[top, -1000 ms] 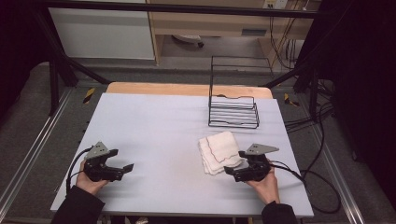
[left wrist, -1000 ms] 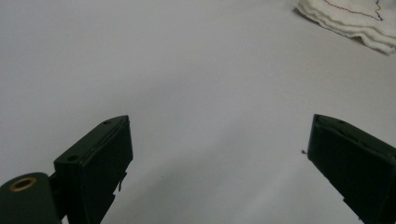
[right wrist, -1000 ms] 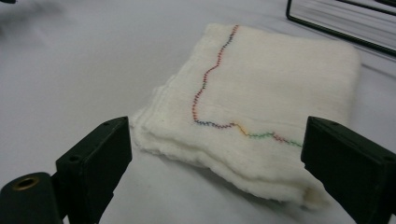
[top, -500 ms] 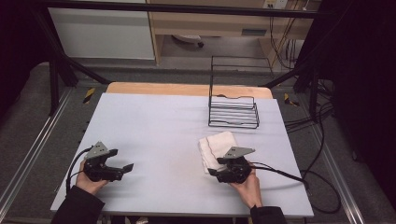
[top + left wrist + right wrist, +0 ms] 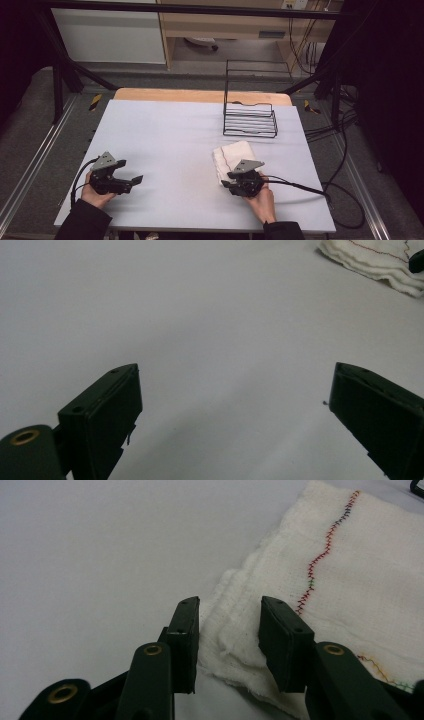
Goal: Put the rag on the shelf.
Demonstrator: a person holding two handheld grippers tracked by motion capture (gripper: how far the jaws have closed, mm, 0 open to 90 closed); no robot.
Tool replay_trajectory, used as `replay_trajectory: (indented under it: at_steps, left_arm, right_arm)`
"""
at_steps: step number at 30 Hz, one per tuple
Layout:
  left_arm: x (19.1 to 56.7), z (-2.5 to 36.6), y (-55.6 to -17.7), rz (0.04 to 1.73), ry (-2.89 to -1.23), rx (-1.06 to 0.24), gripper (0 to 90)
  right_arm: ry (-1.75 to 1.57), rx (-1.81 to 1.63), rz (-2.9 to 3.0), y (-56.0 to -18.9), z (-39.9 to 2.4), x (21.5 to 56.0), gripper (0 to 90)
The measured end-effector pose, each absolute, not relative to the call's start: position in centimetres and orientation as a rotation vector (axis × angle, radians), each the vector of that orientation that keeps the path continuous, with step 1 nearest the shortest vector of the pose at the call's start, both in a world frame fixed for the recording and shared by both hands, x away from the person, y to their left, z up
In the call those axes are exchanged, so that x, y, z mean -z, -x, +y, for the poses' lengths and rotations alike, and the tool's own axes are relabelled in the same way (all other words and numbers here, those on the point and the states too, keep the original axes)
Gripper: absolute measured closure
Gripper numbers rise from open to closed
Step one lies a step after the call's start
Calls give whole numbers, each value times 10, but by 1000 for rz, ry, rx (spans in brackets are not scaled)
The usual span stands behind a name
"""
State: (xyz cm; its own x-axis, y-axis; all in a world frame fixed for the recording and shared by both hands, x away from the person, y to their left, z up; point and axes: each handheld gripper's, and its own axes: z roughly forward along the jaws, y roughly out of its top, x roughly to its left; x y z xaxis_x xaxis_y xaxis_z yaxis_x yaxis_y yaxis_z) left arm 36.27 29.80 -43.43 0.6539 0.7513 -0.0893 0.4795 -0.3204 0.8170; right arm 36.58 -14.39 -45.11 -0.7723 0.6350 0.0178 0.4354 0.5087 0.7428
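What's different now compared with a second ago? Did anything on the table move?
The right gripper slid leftward onto the near corner of the folded white cloth, and its jaws have just been closing, with the cloth's edge between them; whether they pinch it yet is unclear. The left gripper, wide open, the cloth and the wire rack stayed put.

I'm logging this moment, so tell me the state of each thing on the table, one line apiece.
Folded white cloth: lying flat, layered, its near corner between the right tongs' jaws.
Right tongs: jaws have just been closing around the cloth corner, pads not plainly pressing yet.
Left tongs: wide open, nothing between the jaws, resting over bare table.
Black wire rack: upright, empty, apart from the cloth.
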Motion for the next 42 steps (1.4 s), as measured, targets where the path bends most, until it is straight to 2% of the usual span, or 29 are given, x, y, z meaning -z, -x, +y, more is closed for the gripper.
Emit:
replay_trajectory:
  at_steps: [7,11,14,26,28,30,32,37,42]
  left_arm:
    - [434,298,-363,958,-1991,-387,68]
    - [435,298,-363,958,-1992,-388,68]
    - [434,298,-363,960,-1986,-387,68]
    - [433,299,-363,959,-1983,-386,68]
    - [433,298,-363,965,-1976,-380,68]
    - [430,294,-362,965,-1966,-372,67]
    - [429,292,-361,966,-1958,-370,66]
    - [419,266,-360,977,-1948,-350,63]
    - [413,230,-362,965,-1976,-324,63]
  right_arm:
    - [-907,-1093,2493,-367,-144,451,705]
    - [-947,-1080,2485,-368,-144,450,809]
    - [-987,-1088,2479,-369,-144,449,849]
    - [-980,-1138,2496,-368,-131,447,855]
    - [-992,-1173,2488,-369,-132,447,783]
    - [-980,-1212,2488,-369,-134,444,669]
    - [-959,-1224,2467,-369,-138,437,624]
    - [-1029,-1243,2368,-375,-169,425,400]
    - [-1135,-1168,2315,-380,-204,426,288]
